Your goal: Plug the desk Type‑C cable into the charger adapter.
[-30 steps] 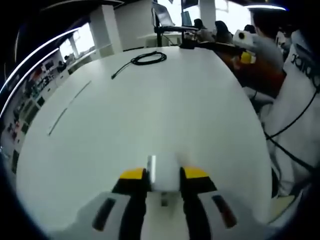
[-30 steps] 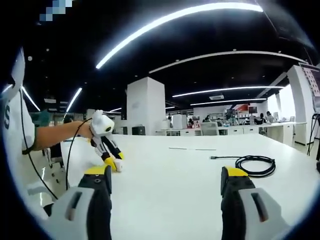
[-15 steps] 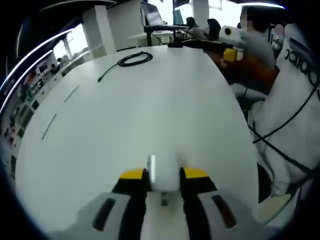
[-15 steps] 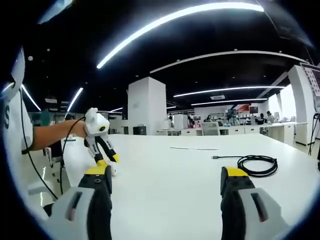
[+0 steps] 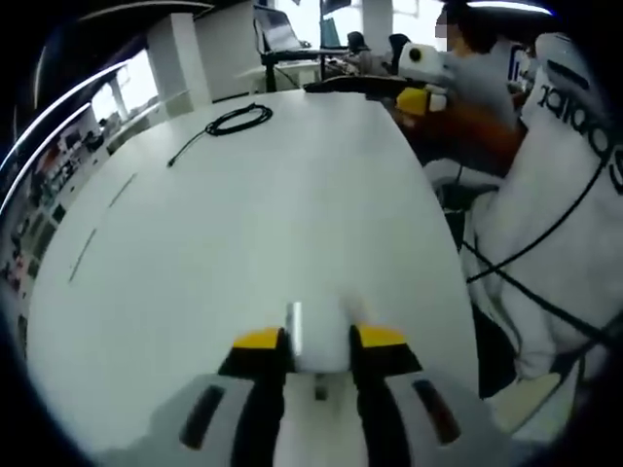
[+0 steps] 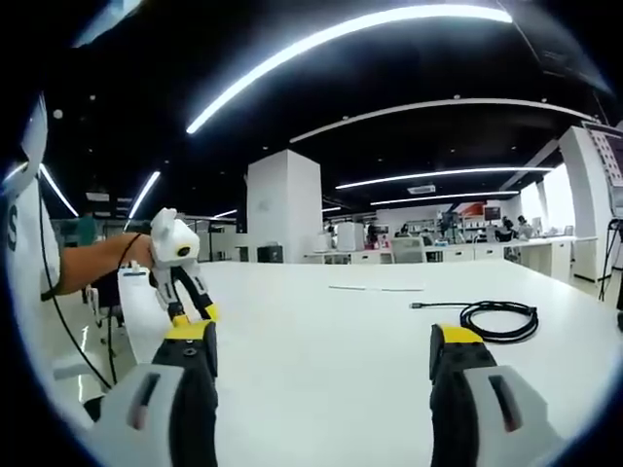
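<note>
The left tool [image 5: 318, 341] is squeezed tight on the charger adapter [image 5: 321, 336], a small white block with a shiny metal bit on its left side, sitting between the yellow tips. Compared with a second ago, the view from the left tool has swung, so the white bench [image 5: 243, 224] now sits more to the left and the person's white clothes [image 5: 555, 195] take up more room on the right. In the right gripper view the left tool [image 6: 185, 304] has slid further from the cable than it was a second ago and now peeks out right behind the right tool's own left tip. That looks like the adapter is lifted off the bench, but it is not yet heading toward the cable. The right tool [image 6: 326, 355] is wide open and holds nothing. The Type-C cable [image 6: 496, 319] is thin and black, wound in a loose ring with one straight end poking out toward the left tool. It lies flat on the bench, far from the adapter and near the right tool's right tip. I think the cable's end needs picking up next.
</note>
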Motion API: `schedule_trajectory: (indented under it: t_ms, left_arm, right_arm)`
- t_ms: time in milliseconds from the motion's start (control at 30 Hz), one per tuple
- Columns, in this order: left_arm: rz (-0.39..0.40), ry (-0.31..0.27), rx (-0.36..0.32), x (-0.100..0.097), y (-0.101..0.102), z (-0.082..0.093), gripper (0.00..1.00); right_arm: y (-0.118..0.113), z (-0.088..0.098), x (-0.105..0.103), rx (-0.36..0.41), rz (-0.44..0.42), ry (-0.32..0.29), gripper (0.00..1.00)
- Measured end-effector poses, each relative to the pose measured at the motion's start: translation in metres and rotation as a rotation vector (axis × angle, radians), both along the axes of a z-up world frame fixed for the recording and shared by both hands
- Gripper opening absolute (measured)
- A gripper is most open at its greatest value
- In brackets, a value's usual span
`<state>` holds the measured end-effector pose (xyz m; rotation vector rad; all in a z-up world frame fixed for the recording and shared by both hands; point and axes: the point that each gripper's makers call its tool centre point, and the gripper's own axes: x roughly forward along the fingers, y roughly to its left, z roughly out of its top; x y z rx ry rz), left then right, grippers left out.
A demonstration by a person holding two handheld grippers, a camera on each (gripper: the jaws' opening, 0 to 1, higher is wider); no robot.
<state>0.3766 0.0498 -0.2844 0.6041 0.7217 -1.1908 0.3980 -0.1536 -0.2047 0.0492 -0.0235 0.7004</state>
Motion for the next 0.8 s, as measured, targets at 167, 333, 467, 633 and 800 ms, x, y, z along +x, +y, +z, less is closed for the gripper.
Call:
schedule_trajectory:
  t_ms: [167,333,467,633,800]
  left_arm:
    - [-0.028,0.014,0.006,-0.017,-0.01,0.0,0.25]
    - [-0.036,0.016,0.004,-0.032,-0.017,-0.001,0.25]
    - [-0.054,0.015,0.007,-0.037,-0.015,-0.001,0.25]
    - [-0.083,0.017,0.016,-0.037,-0.01,-0.002,0.25]
    - [-0.102,0.019,0.021,-0.038,-0.008,-0.003,0.25]
  right_arm:
    - [0.001,-0.002,0.0,-0.006,0.002,0.005,0.91]
    - [0.002,-0.005,0.0,-0.002,0.002,0.012,0.92]
    - [0.004,-0.007,0.0,-0.001,0.005,0.018,0.92]
    - [0.004,-0.006,0.0,0.0,0.007,0.017,0.92]
    - [0.003,-0.006,0.0,0.0,0.005,0.017,0.92]
